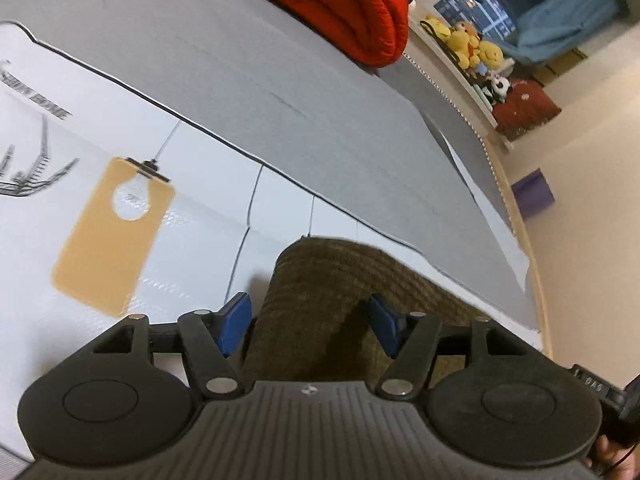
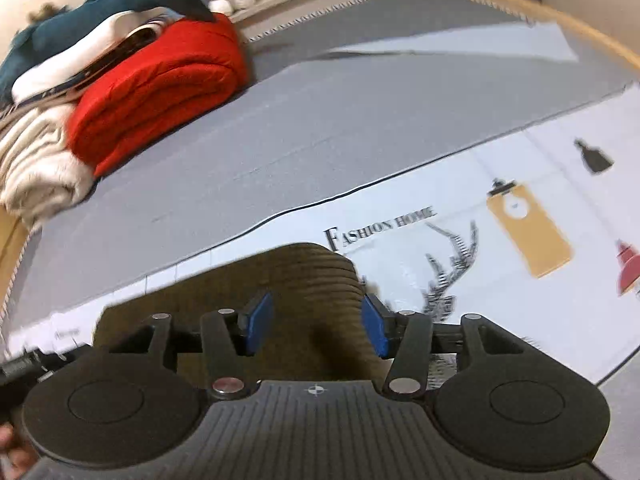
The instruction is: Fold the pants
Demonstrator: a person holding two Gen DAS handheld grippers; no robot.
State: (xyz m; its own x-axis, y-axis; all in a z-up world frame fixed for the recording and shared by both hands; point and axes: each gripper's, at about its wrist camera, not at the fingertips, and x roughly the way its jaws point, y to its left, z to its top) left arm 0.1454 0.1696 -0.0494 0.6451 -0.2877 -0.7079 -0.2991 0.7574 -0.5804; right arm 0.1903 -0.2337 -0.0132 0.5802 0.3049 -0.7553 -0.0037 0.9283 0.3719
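Note:
The olive-brown corduroy pants (image 1: pixel 320 280) lie on a white printed mat (image 1: pixel 192 248). In the left wrist view a rounded fold of them sits between and under the blue pads of my left gripper (image 1: pixel 308 324), whose jaws stand wide apart over the cloth. In the right wrist view the pants (image 2: pixel 288 276) lie flat under my right gripper (image 2: pixel 318 326), also open, its pads apart on either side of the fabric. Neither gripper pinches the cloth.
The mat lies on a grey bed cover (image 1: pixel 280 80). A folded red quilt (image 2: pixel 160 84) and cream blankets (image 2: pixel 36 160) are stacked at the far side. Plush toys (image 1: pixel 476 46) sit on a shelf beyond the bed edge. A purple box (image 1: pixel 534 196) stands on the floor.

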